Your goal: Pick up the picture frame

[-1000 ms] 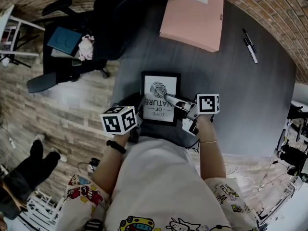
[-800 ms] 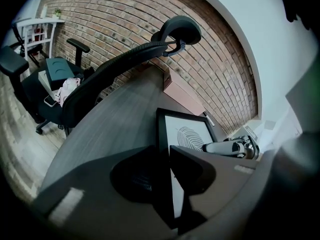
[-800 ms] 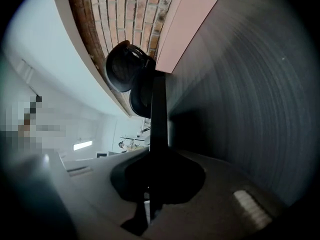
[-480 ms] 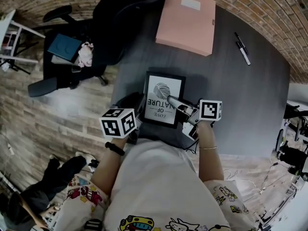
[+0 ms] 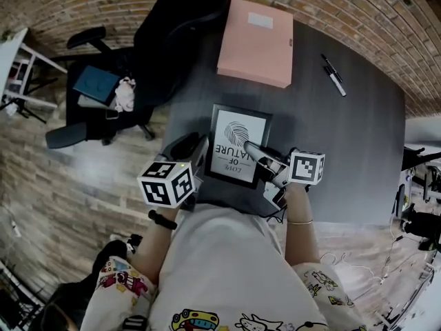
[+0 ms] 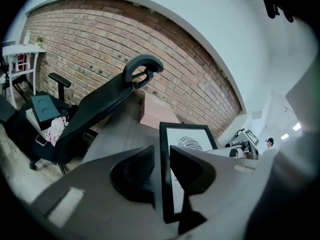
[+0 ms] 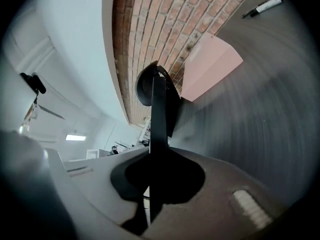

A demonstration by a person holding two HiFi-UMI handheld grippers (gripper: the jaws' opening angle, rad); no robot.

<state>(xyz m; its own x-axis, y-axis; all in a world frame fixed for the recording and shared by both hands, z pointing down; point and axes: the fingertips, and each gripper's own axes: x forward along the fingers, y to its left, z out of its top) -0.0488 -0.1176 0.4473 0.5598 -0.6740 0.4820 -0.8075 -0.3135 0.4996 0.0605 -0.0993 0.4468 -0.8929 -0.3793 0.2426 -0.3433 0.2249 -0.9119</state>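
Observation:
The picture frame (image 5: 238, 142) is black with a white print of a fingerprint and lettering. It hangs above the dark grey desk (image 5: 344, 150), tilted, held from both sides. My left gripper (image 5: 200, 153) is shut on its left edge; in the left gripper view the frame (image 6: 186, 145) stands on edge between the two pads of the left gripper (image 6: 162, 170). My right gripper (image 5: 252, 149) is shut on the frame's right side. The right gripper view shows the frame (image 7: 158, 109) edge-on as a thin black bar running up from the shut right gripper (image 7: 151, 184).
A pink flat box (image 5: 255, 41) lies at the desk's far side, and two pens (image 5: 333, 75) lie to its right. A black office chair (image 5: 176, 26) stands at the desk's left corner, before a brick wall (image 5: 358, 5). Another person's legs (image 5: 69, 302) show at the lower left.
Both grippers have risen together with the picture frame, which now sits higher and a little further right in the head view. The person at lower left has moved down the picture.

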